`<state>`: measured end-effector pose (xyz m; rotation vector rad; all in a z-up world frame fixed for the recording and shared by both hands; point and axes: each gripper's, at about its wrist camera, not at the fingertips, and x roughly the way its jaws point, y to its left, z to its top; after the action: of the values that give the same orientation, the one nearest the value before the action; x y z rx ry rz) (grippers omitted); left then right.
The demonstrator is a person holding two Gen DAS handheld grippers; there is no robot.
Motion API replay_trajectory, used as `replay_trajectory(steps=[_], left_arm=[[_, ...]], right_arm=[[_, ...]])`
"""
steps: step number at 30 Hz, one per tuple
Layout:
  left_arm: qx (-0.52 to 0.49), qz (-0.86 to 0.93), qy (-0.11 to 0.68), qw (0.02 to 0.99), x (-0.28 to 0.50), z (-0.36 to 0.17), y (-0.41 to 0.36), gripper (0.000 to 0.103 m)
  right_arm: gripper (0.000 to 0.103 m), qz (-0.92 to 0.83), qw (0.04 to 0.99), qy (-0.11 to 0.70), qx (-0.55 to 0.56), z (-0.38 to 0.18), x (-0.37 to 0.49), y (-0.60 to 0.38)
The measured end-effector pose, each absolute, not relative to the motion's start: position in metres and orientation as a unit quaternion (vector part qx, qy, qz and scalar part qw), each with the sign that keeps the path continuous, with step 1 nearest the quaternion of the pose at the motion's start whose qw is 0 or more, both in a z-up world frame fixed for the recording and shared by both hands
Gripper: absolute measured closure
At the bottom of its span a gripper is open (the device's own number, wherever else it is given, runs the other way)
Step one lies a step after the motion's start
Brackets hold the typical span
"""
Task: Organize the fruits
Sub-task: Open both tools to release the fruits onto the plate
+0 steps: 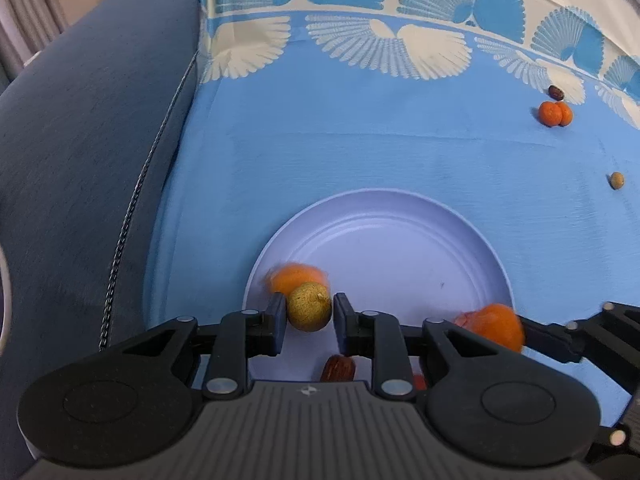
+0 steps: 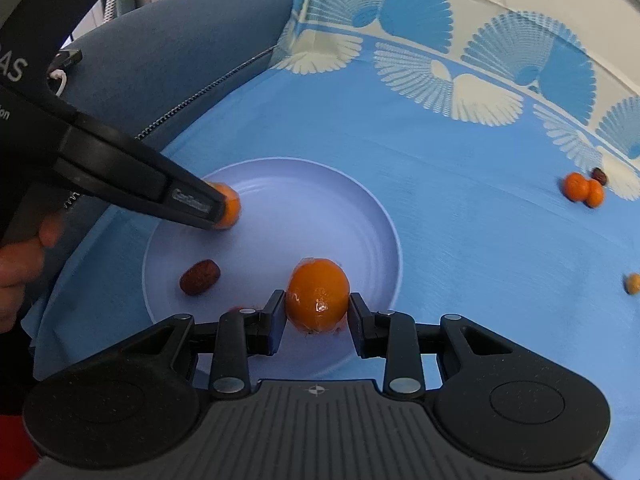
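A pale lilac plate (image 1: pixel 400 248) lies on the blue cloth. Over its near rim, my left gripper (image 1: pixel 308 312) has a small yellow-brown round fruit (image 1: pixel 310 307) between its fingers, with a thin gap at the right pad. A blurred orange (image 1: pixel 296 276) lies just behind it and a brown date (image 1: pixel 338 368) below. In the right wrist view, my right gripper (image 2: pixel 316 308) straddles a shiny wrapped orange (image 2: pixel 318 296) that rests on the plate (image 2: pixel 320 208); the pads stand just off its sides. The date (image 2: pixel 199 277) and the other orange (image 2: pixel 228 206) lie to its left.
Two small oranges (image 1: pixel 555 113) and a dark date (image 1: pixel 556 92) lie on the cloth far right, with a loose yellow-brown fruit (image 1: pixel 617 180) nearer. A grey-blue sofa arm (image 1: pixel 80 160) borders the cloth on the left. A person's hand (image 2: pixel 16 264) holds the left tool.
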<state>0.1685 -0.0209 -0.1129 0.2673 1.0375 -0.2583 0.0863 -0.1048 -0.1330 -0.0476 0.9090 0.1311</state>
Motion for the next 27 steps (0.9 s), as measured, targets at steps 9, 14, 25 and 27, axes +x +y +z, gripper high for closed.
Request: replay_trajectory(steps=[9,14,25,27], left_arm=[[0.150,-0.110,0.435,0.881,0.120,-0.075,-0.002,0.000],[0.150,-0.092,0.457,0.872,0.074,-0.072,0.022,0.000],[0.130,-0.080,0.430,0.890,0.004,-0.037,0.042,0.000],[0.130,-0.083,0.420,0.895,-0.006,-0.028,0.042,0.000]], right_arm=[[0.007,0.048,0.900,0.434,-0.023,-0.104,0.051,-0.116],[0.004,0.050,0.888,0.457,-0.003,-0.093,0.004,-0.117],[0.001,0.032,0.924,0.380,-0.024,-0.042,-0.056,-0.105],[0.001,0.032,0.929,0.368,-0.031,-0.037,-0.067,-0.102]])
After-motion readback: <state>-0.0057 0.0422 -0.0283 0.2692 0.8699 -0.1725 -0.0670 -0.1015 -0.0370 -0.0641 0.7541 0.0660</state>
